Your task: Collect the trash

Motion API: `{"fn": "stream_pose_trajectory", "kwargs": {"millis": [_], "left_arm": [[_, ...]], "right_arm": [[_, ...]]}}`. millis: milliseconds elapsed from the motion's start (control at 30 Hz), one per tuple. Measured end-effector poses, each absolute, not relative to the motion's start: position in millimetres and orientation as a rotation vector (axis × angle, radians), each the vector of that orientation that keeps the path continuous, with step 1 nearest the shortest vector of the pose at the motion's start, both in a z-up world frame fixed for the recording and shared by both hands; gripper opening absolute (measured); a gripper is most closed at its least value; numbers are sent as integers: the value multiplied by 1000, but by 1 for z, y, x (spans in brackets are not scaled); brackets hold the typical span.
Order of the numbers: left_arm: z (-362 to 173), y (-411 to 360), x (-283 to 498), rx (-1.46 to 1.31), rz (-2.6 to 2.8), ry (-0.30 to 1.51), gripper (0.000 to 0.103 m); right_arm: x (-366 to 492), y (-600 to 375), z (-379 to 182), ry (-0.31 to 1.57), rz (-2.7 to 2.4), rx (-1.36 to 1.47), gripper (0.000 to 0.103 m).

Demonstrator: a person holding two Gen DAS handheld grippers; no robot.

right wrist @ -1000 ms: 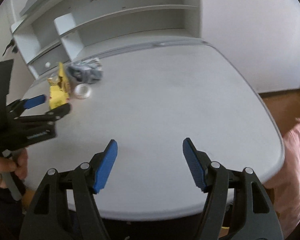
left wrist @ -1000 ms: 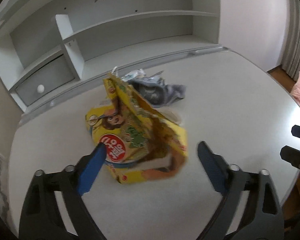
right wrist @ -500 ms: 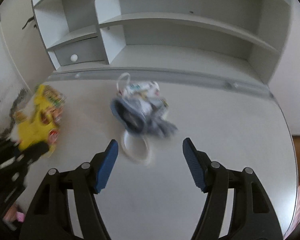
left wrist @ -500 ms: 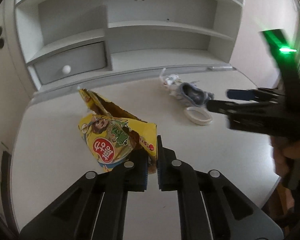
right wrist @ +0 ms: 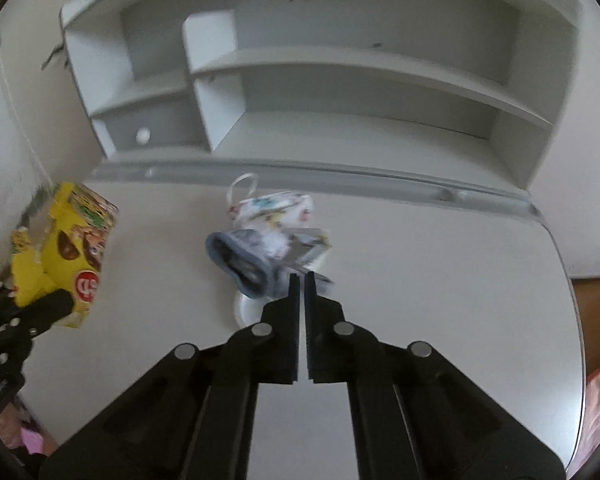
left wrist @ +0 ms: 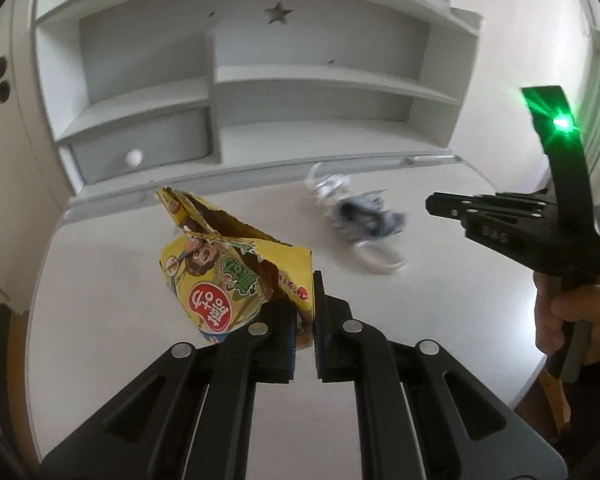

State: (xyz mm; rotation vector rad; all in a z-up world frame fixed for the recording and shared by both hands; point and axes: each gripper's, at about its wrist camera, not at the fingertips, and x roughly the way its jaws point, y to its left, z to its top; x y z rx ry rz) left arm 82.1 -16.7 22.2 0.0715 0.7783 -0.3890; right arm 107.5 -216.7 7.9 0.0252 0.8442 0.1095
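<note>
Over the white counter (right wrist: 440, 280), the left gripper (left wrist: 305, 312) has its fingers pinched on the torn yellow snack bag (left wrist: 236, 276), lifted clear. Right gripper (right wrist: 299, 284) fingers look closed at the crumpled grey wrapper (right wrist: 260, 260); grip unclear. Face mask (right wrist: 272, 208) and white ring (left wrist: 380, 258) remain.

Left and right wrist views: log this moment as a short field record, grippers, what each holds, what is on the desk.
left gripper: shut on the yellow snack box, torn open, held above the desk
right gripper: jaws closed at the edge of the grey crumpled wrapper; a grip on it cannot be confirmed, blurred
desk: white; holds the wrapper, a patterned face mask behind it, a white tape roll partly under it
background: white shelf unit with a star cutout and one drawer
</note>
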Motion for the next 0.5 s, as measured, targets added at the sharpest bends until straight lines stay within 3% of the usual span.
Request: {"fn": "stream_pose_trajectory", "kwargs": {"millis": [233,267,367,500], "left_arm": [[37,-44,73,62,-457,757,6],[37,-44,70,69,-453,757,6],[38,-39,68,69,-445,759,6],[39,-30,70,74,-428,759,6]], "right_arm": [[111,-212,1,911,170,44,5],[112,-207,0,910,180,33,10],[114,-194,0,863,178,-9,89],[121,-179,-2,848,203,-55,86]]}}
